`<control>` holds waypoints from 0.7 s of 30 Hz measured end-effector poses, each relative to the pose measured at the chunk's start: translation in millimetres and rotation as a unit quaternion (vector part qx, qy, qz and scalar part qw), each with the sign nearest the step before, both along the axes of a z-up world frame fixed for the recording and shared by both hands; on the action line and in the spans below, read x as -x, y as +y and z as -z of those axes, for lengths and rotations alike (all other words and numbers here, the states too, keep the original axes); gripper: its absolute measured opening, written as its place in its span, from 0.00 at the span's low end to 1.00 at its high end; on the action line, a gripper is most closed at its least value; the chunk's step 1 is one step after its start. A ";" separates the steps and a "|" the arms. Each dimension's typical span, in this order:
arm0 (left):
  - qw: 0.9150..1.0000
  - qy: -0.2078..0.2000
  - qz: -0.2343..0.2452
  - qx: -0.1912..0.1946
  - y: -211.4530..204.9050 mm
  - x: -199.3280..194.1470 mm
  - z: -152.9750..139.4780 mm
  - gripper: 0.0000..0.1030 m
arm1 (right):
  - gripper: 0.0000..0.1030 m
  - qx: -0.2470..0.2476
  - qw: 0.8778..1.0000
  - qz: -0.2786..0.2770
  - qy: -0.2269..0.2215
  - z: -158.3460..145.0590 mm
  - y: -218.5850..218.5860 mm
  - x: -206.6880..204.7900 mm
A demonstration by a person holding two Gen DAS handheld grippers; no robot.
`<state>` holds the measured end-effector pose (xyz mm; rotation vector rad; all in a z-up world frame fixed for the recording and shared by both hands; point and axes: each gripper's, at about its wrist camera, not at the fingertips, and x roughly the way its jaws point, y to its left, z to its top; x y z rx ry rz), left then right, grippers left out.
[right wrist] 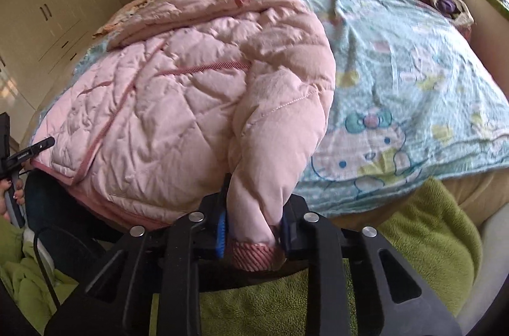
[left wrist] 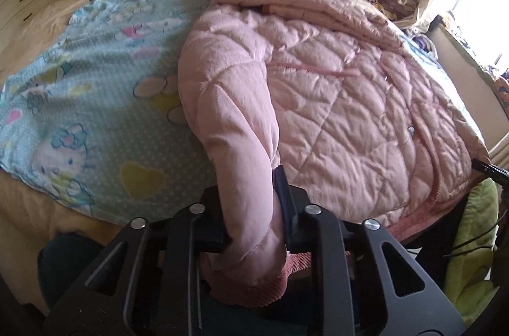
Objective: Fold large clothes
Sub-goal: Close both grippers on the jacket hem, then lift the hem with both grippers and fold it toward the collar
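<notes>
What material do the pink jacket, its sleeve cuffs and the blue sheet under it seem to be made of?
Pink jacket: probably a thin matte synthetic shell over padding; it shows diamond quilting and puffs up between the seams.
Sleeve cuffs: ribbed knit in a darker pink, with visible ridges.
Blue cartoon-print sheet: looks like soft woven cotton, matte with fine wrinkles; I cannot be sure.

Your pink jacket [left wrist: 334, 100] is quilted matt cloth with ribbed knit cuffs; blue blanket [left wrist: 95, 75] soft printed cotton; claw [left wrist: 254, 228] matt black plastic.
</notes>
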<state>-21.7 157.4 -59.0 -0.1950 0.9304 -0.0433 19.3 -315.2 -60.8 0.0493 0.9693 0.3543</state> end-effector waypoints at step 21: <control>0.992 -0.128 -0.003 0.022 3.2 -42.5 -89.5 0.10 | 0.18 -0.104 0.985 0.007 -0.134 -88.8 -6.7 -34.0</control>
